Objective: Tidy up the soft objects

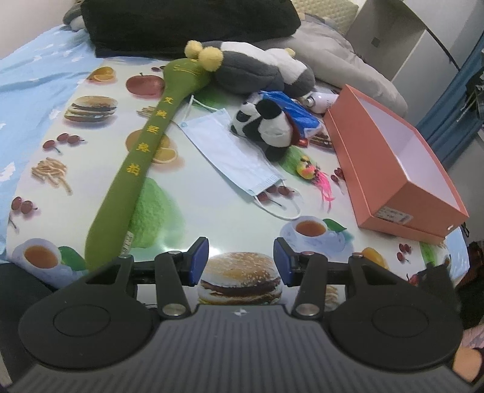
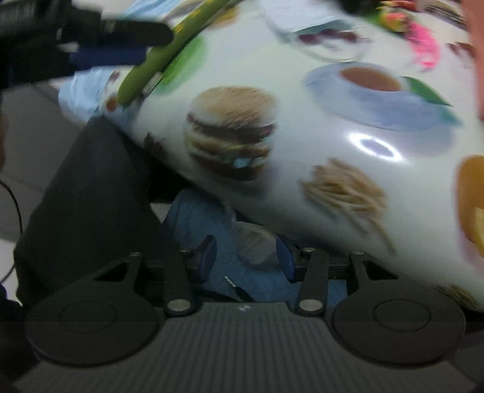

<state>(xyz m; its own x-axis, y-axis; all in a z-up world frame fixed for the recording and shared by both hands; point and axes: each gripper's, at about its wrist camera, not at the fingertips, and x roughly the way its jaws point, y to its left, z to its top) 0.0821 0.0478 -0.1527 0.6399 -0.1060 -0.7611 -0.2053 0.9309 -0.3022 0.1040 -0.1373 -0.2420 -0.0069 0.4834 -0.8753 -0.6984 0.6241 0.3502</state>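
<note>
On the food-print table (image 1: 230,217) lie a long green plush stick (image 1: 142,163) with yellow pompoms, a grey-and-white plush (image 1: 260,69), a small panda plush (image 1: 266,124) and a light blue face mask (image 1: 233,154). An open orange box (image 1: 393,160) stands at the right. My left gripper (image 1: 241,261) hovers over the near table edge, open and holding nothing, just right of the green stick's near end. In the blurred right wrist view my right gripper (image 2: 246,257) is open below the table edge, nothing between its blue pads. The left gripper's fingers (image 2: 106,54) show at upper left.
A small yellow-and-pink feathered toy (image 1: 314,175) lies near the box. A blue plastic bag (image 1: 290,108) sits behind the panda. Black clothing (image 1: 187,27) and grey bedding (image 1: 341,60) lie beyond the table. A dark trouser leg (image 2: 90,193) and blue fabric (image 2: 196,217) are under the table edge.
</note>
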